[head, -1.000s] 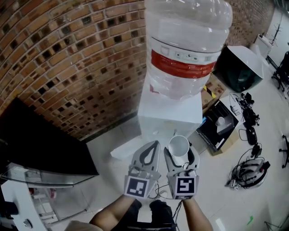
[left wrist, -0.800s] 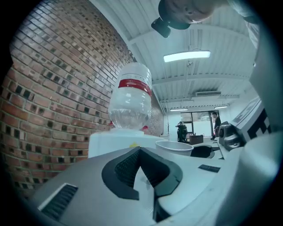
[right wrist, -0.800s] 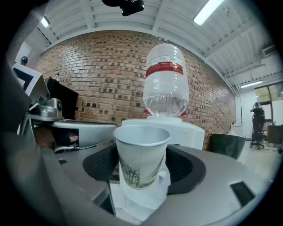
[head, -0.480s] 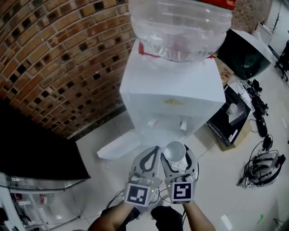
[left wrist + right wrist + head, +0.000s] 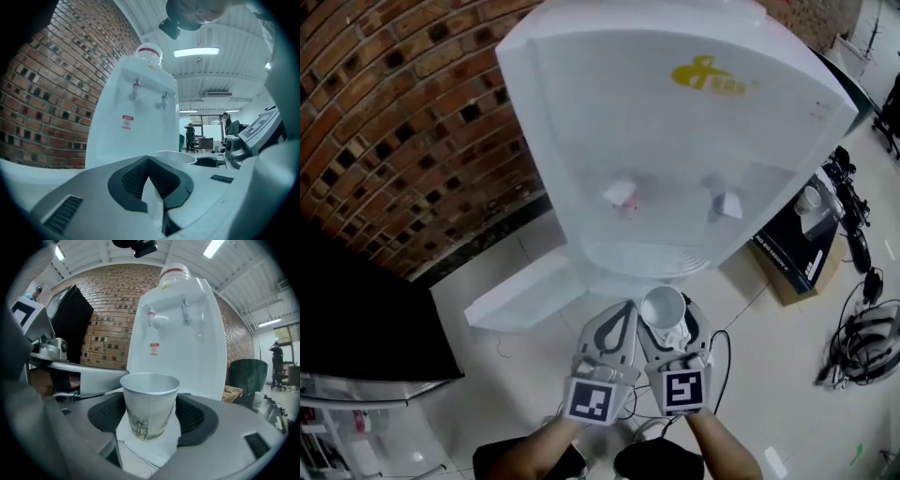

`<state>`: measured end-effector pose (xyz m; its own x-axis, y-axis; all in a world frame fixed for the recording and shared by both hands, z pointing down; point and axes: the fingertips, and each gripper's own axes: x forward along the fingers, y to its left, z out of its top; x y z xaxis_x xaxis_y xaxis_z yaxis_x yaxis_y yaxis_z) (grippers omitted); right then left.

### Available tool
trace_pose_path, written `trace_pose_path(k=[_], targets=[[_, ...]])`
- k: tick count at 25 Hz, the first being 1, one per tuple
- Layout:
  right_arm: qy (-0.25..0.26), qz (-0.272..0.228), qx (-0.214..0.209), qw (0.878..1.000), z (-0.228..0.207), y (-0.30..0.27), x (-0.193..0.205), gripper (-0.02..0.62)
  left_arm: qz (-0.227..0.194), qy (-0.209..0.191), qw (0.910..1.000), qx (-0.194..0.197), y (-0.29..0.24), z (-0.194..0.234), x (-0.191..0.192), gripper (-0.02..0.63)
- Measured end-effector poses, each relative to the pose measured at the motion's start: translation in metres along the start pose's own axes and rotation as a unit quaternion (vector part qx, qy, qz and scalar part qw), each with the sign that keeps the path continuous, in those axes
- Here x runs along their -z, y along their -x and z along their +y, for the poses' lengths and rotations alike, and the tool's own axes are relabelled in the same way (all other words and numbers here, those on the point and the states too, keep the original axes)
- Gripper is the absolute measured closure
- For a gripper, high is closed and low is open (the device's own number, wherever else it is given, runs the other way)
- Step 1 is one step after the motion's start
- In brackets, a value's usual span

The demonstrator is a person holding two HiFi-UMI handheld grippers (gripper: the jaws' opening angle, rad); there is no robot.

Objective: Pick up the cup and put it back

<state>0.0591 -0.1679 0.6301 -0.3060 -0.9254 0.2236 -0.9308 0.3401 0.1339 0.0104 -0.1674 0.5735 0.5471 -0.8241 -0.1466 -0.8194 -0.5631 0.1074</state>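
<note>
A white paper cup (image 5: pixel 664 307) (image 5: pixel 148 405) with a grey-green print stands upright between the jaws of my right gripper (image 5: pixel 667 321) (image 5: pixel 149 420), which is shut on it. The cup's rim also shows in the left gripper view (image 5: pixel 176 157). My left gripper (image 5: pixel 613 326) (image 5: pixel 149 183) is right beside it on the left, its jaws closed with nothing between them. Both are held low in front of a white water dispenser (image 5: pixel 675 141) (image 5: pixel 178 343) (image 5: pixel 136 122) with a red tap (image 5: pixel 623 196) and a white tap (image 5: pixel 727 203) above a drip recess.
A brick wall (image 5: pixel 384 112) runs behind the dispenser. A black cabinet (image 5: pixel 356 319) stands at the left. A white board (image 5: pixel 520 295) lies on the floor by the dispenser's base. At the right lie a black box on cardboard (image 5: pixel 802 248) and cables with headsets (image 5: pixel 858 333).
The head view has dropped and tilted: the bottle left the frame and the dispenser's tap face now fills the top. Both grippers stay side by side, the cup still held.
</note>
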Motion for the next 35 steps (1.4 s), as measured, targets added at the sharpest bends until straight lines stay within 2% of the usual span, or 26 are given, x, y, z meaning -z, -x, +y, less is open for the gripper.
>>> trace_pose_path(k=[9,13,21,31,35], targets=[[0.032,-0.008,0.006,0.999,0.006,-0.043,0.090,0.256,-0.011,-0.011,0.9999,-0.002,-0.005,0.026,0.090,0.606],[0.022,-0.008,0.007,1.000,0.008,-0.060,0.118,0.256,-0.008,-0.015,0.9999,-0.002,-0.005,0.033,0.118,0.606],[0.001,-0.039,0.030,0.999,-0.003,-0.122,0.166,0.256,-0.009,-0.003,0.9999,0.003,0.004,0.040,0.133,0.606],[-0.014,0.016,0.057,0.998,-0.026,-0.203,0.243,0.256,0.013,-0.012,0.9998,0.004,0.010,0.048,0.148,0.606],[-0.022,0.027,0.068,0.997,-0.034,-0.224,0.262,0.256,0.022,-0.026,0.9994,-0.001,0.010,0.056,0.154,0.606]])
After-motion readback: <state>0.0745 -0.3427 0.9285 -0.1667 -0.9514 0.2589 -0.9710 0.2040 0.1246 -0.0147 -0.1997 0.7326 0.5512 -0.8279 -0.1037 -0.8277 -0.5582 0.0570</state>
